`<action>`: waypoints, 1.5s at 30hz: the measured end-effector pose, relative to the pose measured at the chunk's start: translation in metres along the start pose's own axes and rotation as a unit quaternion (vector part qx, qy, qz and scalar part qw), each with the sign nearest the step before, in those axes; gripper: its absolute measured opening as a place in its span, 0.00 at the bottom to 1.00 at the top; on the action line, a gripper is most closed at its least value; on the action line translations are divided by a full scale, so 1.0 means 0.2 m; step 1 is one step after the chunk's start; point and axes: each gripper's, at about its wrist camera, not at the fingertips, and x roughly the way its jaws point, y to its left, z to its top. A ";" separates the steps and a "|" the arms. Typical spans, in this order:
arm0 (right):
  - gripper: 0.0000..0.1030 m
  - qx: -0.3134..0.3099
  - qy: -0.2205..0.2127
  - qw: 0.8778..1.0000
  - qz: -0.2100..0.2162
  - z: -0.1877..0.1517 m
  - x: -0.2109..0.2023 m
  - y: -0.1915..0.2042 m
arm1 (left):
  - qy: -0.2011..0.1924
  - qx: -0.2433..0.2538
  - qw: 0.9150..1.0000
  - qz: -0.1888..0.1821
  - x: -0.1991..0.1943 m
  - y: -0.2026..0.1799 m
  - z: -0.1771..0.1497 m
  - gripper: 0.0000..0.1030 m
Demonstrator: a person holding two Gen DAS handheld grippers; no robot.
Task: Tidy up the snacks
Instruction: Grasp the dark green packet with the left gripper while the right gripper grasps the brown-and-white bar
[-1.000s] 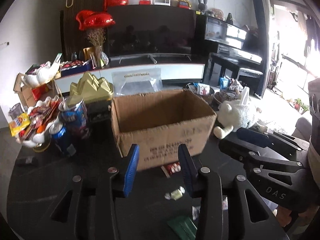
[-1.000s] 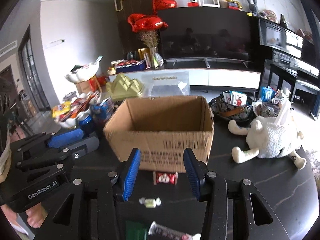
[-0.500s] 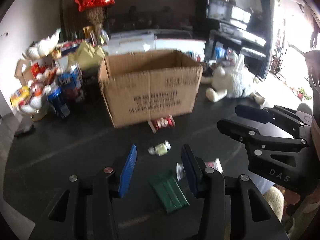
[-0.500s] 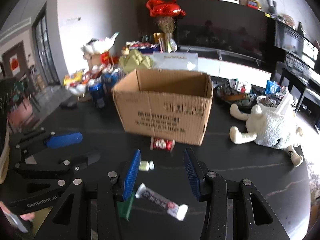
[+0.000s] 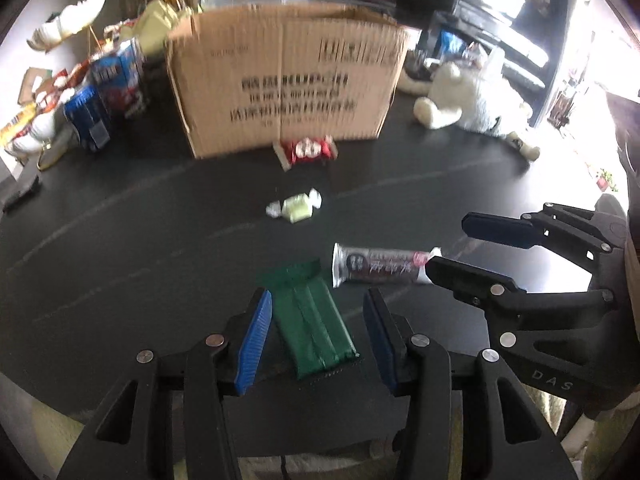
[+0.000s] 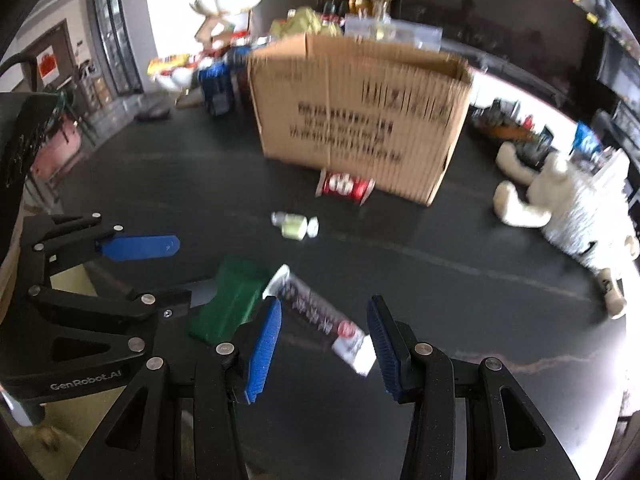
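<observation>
Several snacks lie on the dark table in front of an open cardboard box (image 5: 288, 80) (image 6: 360, 116). My left gripper (image 5: 318, 340) is open, its fingers on either side of a green packet (image 5: 312, 320) (image 6: 228, 304). My right gripper (image 6: 324, 340) is open over a silver-and-maroon bar (image 6: 320, 316) (image 5: 380, 266), which lies between its fingers. A pale green wrapped candy (image 5: 296, 208) (image 6: 294, 226) lies mid-table. A red packet (image 5: 306, 150) (image 6: 346, 186) rests against the box front. The right gripper (image 5: 464, 248) shows in the left wrist view, the left gripper (image 6: 176, 272) in the right wrist view.
A white plush toy (image 5: 468, 100) (image 6: 572, 204) lies right of the box. Blue snack packs (image 5: 104, 92) (image 6: 214, 84) and more snacks crowd the left behind it. The table's near edge (image 5: 100, 408) is just under the grippers.
Both grippers have dropped lower and pulled back toward the near table edge, coming down around the green packet and the silver bar. The jaws stay open.
</observation>
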 end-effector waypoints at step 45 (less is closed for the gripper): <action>0.22 0.038 0.036 0.998 0.018 -0.07 0.32 -0.01 | 0.029 -0.030 0.999 -0.004 0.26 0.07 -0.05 0.33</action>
